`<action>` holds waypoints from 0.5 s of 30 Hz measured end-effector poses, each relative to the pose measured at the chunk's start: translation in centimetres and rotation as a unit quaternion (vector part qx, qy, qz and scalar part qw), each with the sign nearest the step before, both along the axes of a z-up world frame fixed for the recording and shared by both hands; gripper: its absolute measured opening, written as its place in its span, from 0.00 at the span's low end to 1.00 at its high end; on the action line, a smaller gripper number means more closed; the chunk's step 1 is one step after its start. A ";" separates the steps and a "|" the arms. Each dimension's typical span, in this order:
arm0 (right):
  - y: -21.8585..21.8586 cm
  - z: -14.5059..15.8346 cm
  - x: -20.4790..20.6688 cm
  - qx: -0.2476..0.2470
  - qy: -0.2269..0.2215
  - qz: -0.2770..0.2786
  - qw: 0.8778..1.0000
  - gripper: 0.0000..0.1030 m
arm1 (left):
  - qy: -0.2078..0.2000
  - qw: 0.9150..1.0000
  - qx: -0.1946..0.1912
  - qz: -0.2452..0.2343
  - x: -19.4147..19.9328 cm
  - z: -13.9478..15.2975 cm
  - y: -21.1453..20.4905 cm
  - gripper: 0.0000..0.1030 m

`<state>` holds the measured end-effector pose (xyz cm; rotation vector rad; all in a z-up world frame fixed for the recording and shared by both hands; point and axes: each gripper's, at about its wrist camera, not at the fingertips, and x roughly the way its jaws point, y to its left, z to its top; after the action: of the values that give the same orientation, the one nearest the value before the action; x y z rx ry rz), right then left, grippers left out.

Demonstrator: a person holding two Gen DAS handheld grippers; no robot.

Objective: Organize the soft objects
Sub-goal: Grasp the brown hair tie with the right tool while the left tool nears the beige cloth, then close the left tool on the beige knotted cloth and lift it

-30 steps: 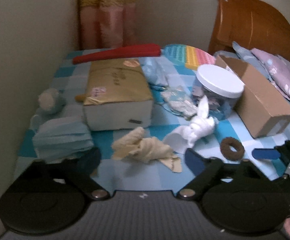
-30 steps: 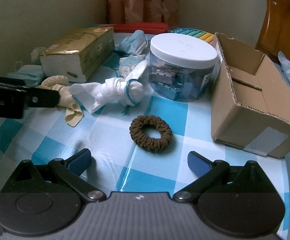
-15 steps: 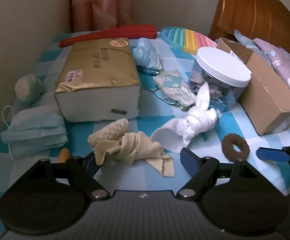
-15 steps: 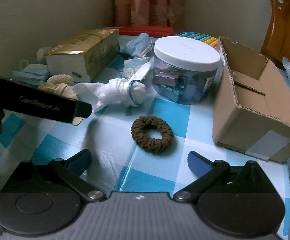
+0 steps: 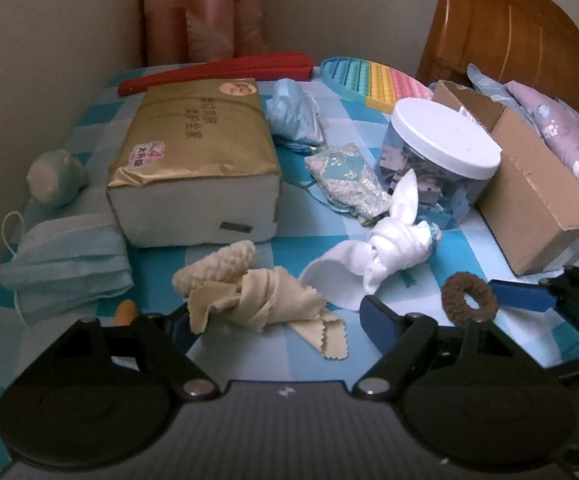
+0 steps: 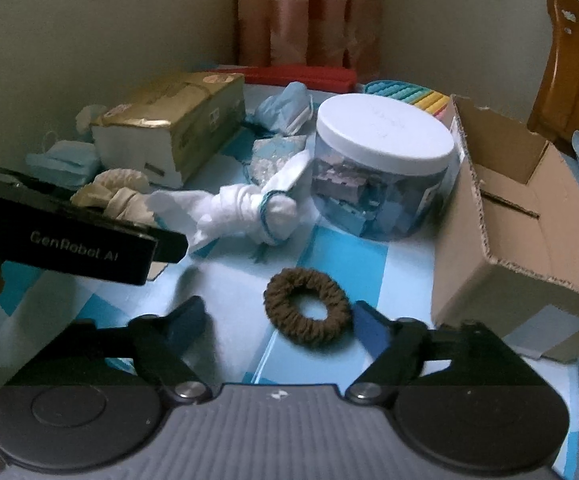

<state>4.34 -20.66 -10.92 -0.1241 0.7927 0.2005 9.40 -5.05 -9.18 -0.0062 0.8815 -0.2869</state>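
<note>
A knotted beige cloth (image 5: pixel 249 292) lies on the blue checked table, between the fingers of my open left gripper (image 5: pixel 277 324). A knotted white cloth (image 5: pixel 385 252) lies just right of it; it also shows in the right wrist view (image 6: pixel 245 212). A brown hair scrunchie (image 6: pixel 307 306) lies between the fingers of my open right gripper (image 6: pixel 279 322), close to the right finger; it also shows in the left wrist view (image 5: pixel 469 298). A blue face mask (image 5: pixel 65 264) lies at the left. The open cardboard box (image 6: pixel 521 224) stands at the right.
A gold tissue pack (image 5: pixel 197 160) stands behind the cloths. A clear jar with a white lid (image 6: pixel 381 168) stands beside the box. A crumpled blue mask (image 5: pixel 295 110), a sequinned pouch (image 5: pixel 345 178), a red case (image 5: pixel 217 74), a pop toy (image 5: pixel 373 80) and walls lie behind.
My left gripper has moved forward so the beige cloth now lies between its fingers. My right gripper has moved forward around the scrunchie. Both stay open.
</note>
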 end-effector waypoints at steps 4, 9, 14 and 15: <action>-0.5 0.2 0.2 0.000 -0.006 -0.022 1.000 0.57 | 0.001 1.000 -0.002 0.000 0.1 0.0 -0.1 0.79; -0.9 0.3 0.2 -0.004 -0.008 -0.032 0.999 0.46 | -0.001 1.000 -0.002 0.002 0.2 0.0 -0.3 0.61; -0.9 0.4 -0.3 -0.011 -0.007 -0.034 0.999 0.40 | -0.009 1.000 0.016 0.013 0.4 0.2 -0.2 0.42; -0.9 0.5 -0.4 -0.012 -0.007 -0.034 0.999 0.40 | -0.008 1.000 0.016 0.014 0.4 0.3 0.0 0.42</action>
<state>3.95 -21.54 -10.42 -0.1208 0.7852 0.1260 9.78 -5.07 -8.91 0.0136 0.8691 -0.2463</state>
